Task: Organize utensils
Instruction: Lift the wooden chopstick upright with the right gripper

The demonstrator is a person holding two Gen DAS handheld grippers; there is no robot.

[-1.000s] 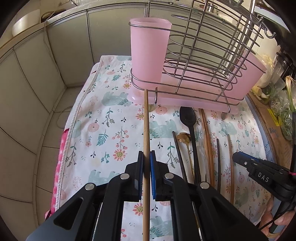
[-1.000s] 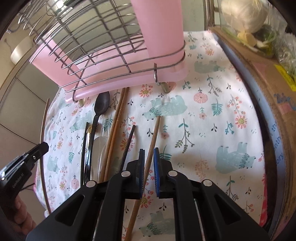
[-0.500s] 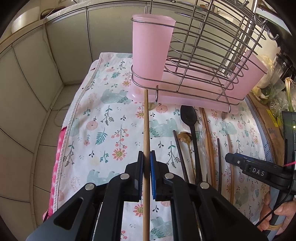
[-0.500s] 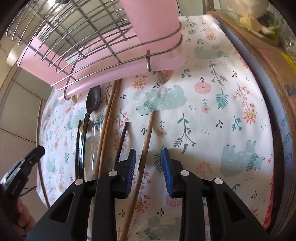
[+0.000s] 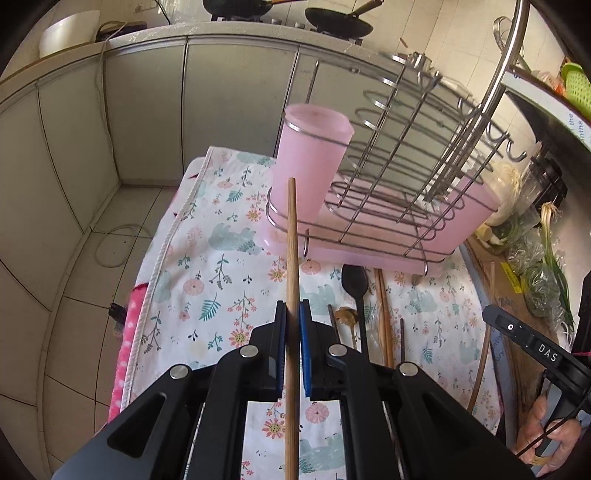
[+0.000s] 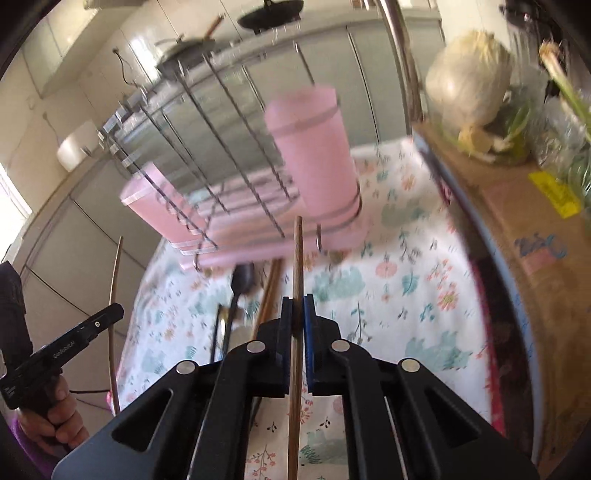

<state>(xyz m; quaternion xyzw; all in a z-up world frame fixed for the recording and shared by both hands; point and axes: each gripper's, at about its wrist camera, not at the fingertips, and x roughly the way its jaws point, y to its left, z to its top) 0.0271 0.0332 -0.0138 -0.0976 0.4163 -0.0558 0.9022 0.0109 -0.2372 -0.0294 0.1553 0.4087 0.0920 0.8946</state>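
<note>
Here, 2 hand-held grippers each clamp 1 wooden chopstick above a floral-cloth table in a kitchen.

The left gripper (image 5: 292, 325) has its jaws together on a wooden chopstick (image 5: 291, 258) whose tip points toward the pink utensil cup (image 5: 310, 162) at the left end of the wire dish rack (image 5: 406, 177). The right gripper (image 6: 297, 314) is likewise clamped on a second chopstick (image 6: 297, 258), aimed at the rack's other pink cup (image 6: 314, 155); this view is motion-blurred. The rack stands at the far edge of the table, on a cloth (image 5: 207, 266) printed with flowers and bears. In front of it, on the cloth, lie a black spoon (image 5: 355, 284), a gold spoon (image 5: 345, 315) and further chopsticks (image 5: 384, 317). Grey cabinet doors (image 5: 147, 110) line the room; pans (image 5: 336, 18) sit on the counter, and bagged vegetables (image 6: 469, 85) rest on a cardboard box (image 6: 517, 206) along the table's right edge.
</note>
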